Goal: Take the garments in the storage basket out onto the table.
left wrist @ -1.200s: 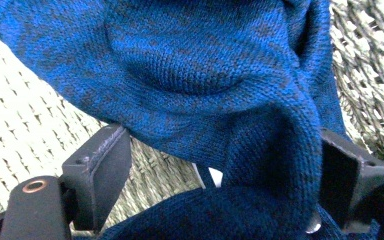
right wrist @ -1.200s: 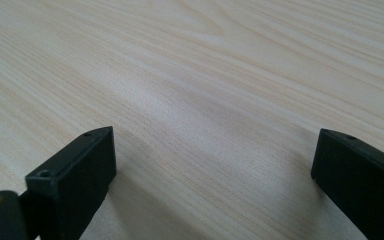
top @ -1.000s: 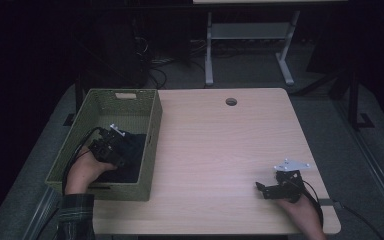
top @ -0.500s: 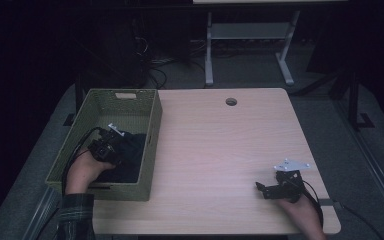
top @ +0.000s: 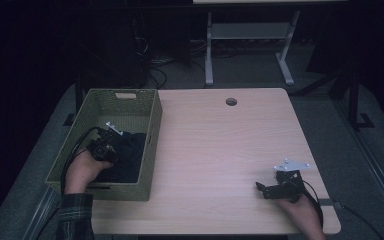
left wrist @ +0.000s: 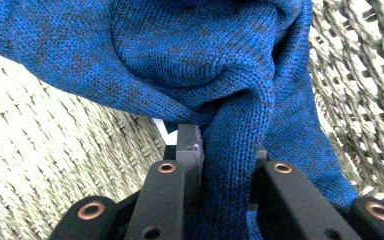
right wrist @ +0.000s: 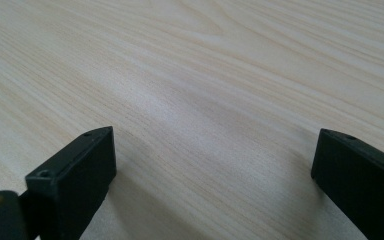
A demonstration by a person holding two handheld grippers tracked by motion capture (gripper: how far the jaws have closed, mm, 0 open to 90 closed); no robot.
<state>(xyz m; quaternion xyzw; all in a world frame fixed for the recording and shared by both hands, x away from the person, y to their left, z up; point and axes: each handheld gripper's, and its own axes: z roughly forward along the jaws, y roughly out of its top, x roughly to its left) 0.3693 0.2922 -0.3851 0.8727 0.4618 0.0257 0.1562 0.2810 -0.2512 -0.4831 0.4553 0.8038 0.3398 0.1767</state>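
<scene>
Left gripper view: the left tool point(left wrist: 219, 165) has a bunched fold of the blue knitted garment point(left wrist: 200, 65) between its jaws. They have just been closing, and the pads now press the knit from both sides, so the fold is pinched. Woven basket point(left wrist: 55, 165) wall and floor show behind the cloth, so the garment lies inside the basket, heaped rather than flat. High view: the green basket point(top: 152, 125) sits at the left edge of the tabletop point(top: 220, 150), the dark garment point(top: 130, 155) in its near half, the left tool point(top: 111, 145) reaching down into it from the person's side. Grip taken on a raised ridge, probably because a fold gives the jaws something to bite; flat cloth would slip. Right tool point(top: 260, 189) rests on the bare tabletop near the right front corner, well apart from the basket. Right gripper view: its jaws stand wide apart with nothing between them, only wood grain point(right wrist: 205, 75) ahead. Judgement: parked there to keep clear while the left side lifts the garment out.
</scene>
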